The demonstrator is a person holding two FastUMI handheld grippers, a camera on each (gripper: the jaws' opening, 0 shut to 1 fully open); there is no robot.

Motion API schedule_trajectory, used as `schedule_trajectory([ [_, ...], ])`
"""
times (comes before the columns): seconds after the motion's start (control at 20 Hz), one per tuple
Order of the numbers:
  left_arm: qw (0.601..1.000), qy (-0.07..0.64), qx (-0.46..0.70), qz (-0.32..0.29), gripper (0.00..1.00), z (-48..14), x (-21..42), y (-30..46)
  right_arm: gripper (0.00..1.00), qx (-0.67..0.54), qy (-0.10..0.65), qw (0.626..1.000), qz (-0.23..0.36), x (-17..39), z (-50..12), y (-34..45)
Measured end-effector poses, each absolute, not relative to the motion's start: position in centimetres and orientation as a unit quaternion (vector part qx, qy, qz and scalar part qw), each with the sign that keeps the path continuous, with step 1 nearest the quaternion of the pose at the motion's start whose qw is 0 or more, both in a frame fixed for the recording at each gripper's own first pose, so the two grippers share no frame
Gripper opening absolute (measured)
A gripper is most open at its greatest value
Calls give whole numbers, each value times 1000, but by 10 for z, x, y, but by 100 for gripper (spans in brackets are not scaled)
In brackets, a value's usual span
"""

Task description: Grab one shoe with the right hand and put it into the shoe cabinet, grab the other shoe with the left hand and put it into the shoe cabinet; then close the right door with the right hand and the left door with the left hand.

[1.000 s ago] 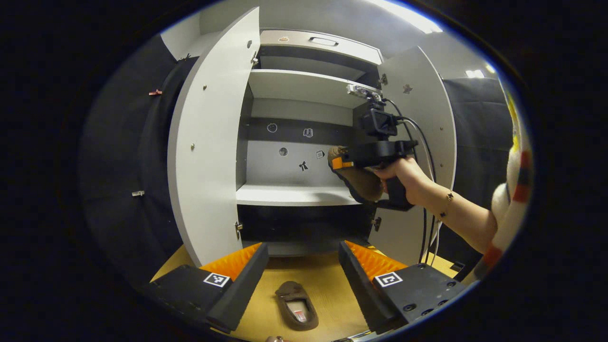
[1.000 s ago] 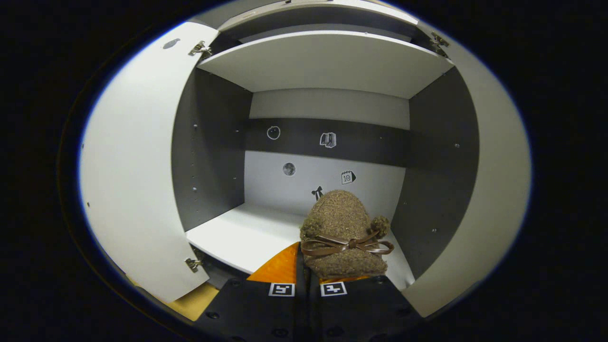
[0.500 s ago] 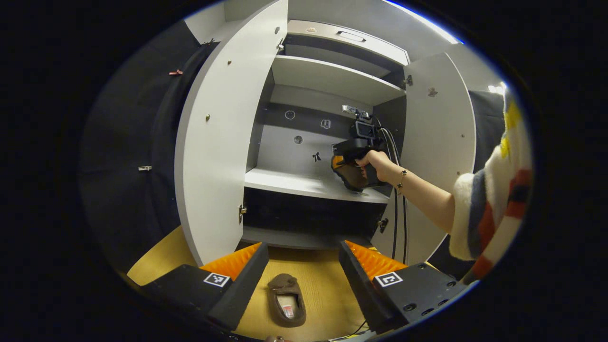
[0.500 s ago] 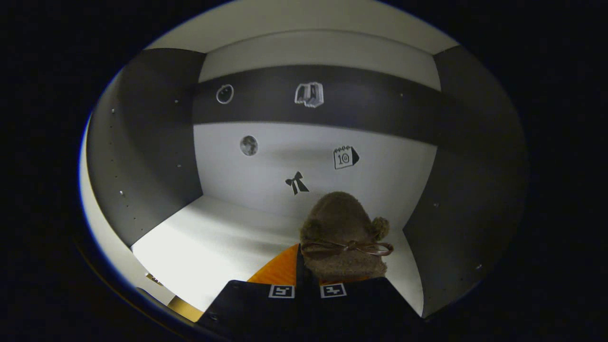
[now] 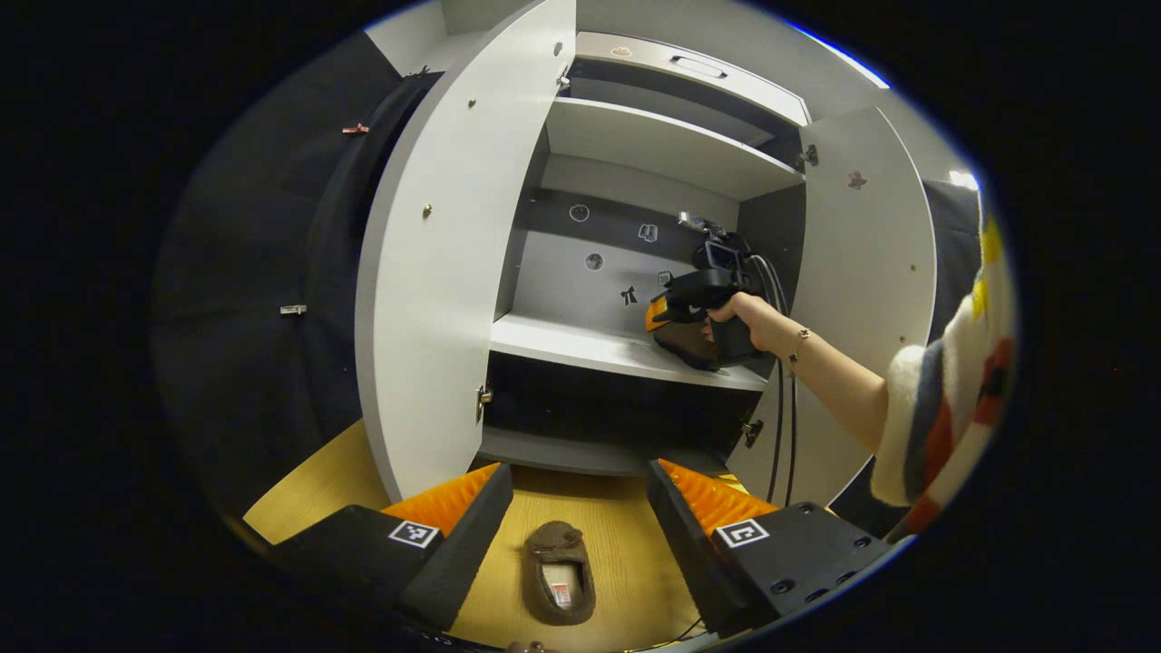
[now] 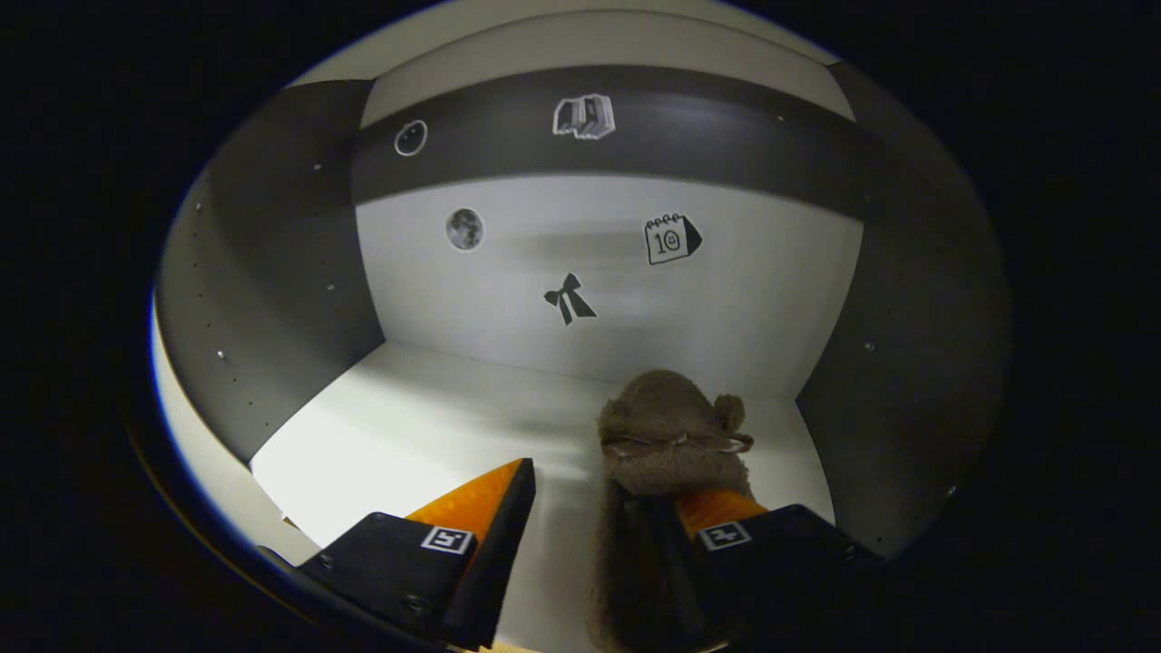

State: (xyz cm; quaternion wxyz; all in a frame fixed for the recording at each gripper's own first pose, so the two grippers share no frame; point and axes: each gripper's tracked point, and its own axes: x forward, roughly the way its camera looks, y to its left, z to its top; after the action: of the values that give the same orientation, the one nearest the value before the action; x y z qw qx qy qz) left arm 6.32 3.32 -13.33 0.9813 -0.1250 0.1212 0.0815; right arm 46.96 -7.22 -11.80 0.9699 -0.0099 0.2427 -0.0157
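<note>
A fuzzy brown shoe (image 6: pixel 669 426) with a thin bow lies on the white middle shelf (image 6: pixel 426 426) of the shoe cabinet, toe toward the back wall. My right gripper (image 6: pixel 603 485) is open over the shelf; its right finger sits in the shoe's opening and the left finger stands apart from it. The left gripper view shows that right gripper (image 5: pixel 658 313), held by a hand, inside the cabinet with the shoe (image 5: pixel 685 343) under it. The other brown shoe (image 5: pixel 558 571) lies on the wooden floor. My left gripper (image 5: pixel 576 472) hangs open above it, touching nothing.
Both cabinet doors stand open: the left door (image 5: pixel 435 272) swung wide, the right door (image 5: pixel 862 290) behind the person's forearm and striped sleeve (image 5: pixel 943 417). Cables (image 5: pixel 780 426) hang from the right gripper. An upper shelf (image 5: pixel 653 145) and a dark lower bay (image 5: pixel 608 408) bracket the middle shelf.
The right gripper opened and let the shoe settle on the middle shelf, a little deeper in the cabinet. The left gripper drifted slightly and stays open over the floor shoe.
</note>
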Motion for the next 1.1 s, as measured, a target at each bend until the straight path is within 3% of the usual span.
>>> schedule_trajectory([
  [0.1, 982, 123, -116, 80, 95, -133, 60, 34, 98, 3, 228, 974, -6, 447, -106, -68],
  [0.55, 980, 168, -100, 46, 95, -186, 44, 26, 98, 29, 17, 997, 74, 296, -3, -13],
  [0.8, 977, 193, -79, 36, 95, -224, 46, 19, 99, -28, -64, 996, 47, 209, -10, -7],
  [1.1, 970, 232, -63, 32, 93, -308, 56, 19, 98, -29, -49, 998, 23, 152, -57, -11],
])
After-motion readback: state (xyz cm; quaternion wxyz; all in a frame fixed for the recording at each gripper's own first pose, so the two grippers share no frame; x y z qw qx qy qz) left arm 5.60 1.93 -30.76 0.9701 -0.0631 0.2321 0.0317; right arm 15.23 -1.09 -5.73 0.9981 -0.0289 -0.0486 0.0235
